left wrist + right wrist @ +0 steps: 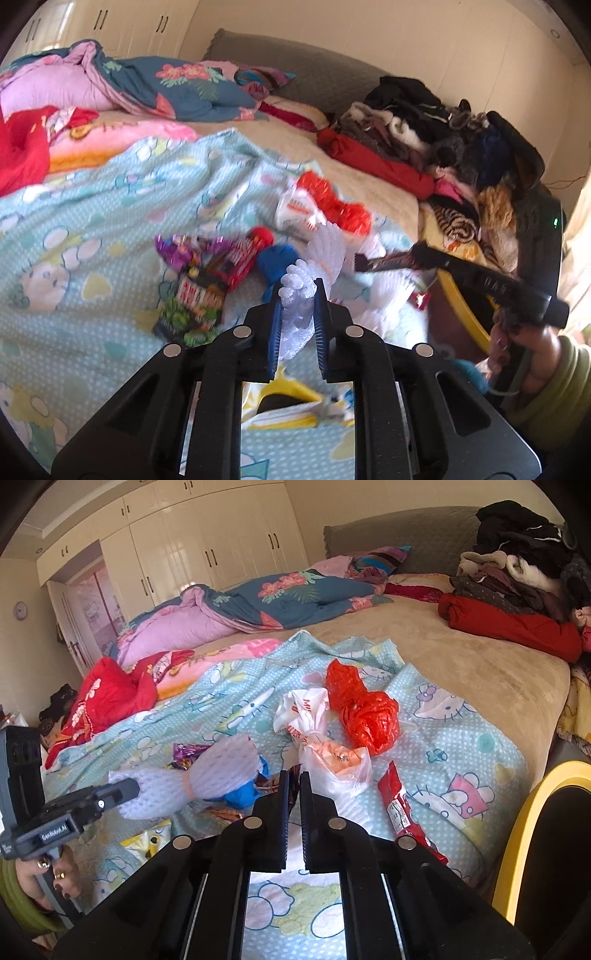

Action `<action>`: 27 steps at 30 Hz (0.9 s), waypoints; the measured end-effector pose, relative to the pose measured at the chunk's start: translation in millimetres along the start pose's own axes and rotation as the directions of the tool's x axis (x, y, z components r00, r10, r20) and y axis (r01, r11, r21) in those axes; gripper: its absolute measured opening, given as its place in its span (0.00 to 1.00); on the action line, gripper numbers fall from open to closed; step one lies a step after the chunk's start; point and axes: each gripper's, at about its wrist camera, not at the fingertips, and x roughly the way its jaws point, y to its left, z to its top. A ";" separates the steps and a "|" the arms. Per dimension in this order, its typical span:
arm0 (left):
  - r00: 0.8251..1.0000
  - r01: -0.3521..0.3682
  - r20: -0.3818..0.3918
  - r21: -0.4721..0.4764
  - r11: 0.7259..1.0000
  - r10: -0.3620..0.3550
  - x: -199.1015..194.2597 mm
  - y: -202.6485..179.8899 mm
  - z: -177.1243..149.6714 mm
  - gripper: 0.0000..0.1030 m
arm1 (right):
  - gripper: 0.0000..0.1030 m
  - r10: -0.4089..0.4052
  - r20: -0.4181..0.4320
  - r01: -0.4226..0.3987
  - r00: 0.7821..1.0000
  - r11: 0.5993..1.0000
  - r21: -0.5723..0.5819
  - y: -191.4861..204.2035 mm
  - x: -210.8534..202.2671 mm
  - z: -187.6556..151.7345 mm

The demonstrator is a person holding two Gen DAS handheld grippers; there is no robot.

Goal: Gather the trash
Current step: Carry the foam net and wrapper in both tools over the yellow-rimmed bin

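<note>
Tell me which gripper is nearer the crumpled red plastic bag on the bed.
Right. The right gripper, pinching a dark wrapper, sits just short of the crumpled red plastic bag. The left gripper, clamping white foam netting, is farther back.

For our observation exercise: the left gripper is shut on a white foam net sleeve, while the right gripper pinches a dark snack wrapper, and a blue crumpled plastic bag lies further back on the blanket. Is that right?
One detail is wrong: the crumpled plastic bag is red, not blue, as the right wrist view shows. The left gripper does grip the white foam net sleeve, and the right gripper does pinch a dark snack wrapper.

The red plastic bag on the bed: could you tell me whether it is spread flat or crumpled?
Crumpled: the red plastic bag lies bunched and twisted into a lump on the blue patterned sheet.
</note>
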 end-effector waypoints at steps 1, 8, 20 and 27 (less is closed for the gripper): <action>1.000 0.005 0.014 0.002 1.000 -0.006 -4.1 -2.9 5.2 0.10 | 0.05 0.009 0.008 -0.009 1.000 1.000 -0.003 0.5 -3.8 1.6; 0.997 0.016 0.076 0.064 0.998 -0.021 -14.2 -31.7 31.4 0.10 | 0.05 0.011 0.086 -0.012 0.996 1.000 0.021 -4.6 -32.9 9.1; 0.996 0.042 0.078 0.120 0.992 -0.051 -9.0 -75.3 44.1 0.10 | 0.05 -0.045 0.170 0.030 0.984 0.995 0.095 -35.7 -83.3 8.8; 0.995 0.072 0.055 0.144 0.987 -0.080 -3.2 -99.6 40.5 0.10 | 0.05 -0.098 0.206 0.070 0.974 0.988 0.141 -54.4 -111.9 3.2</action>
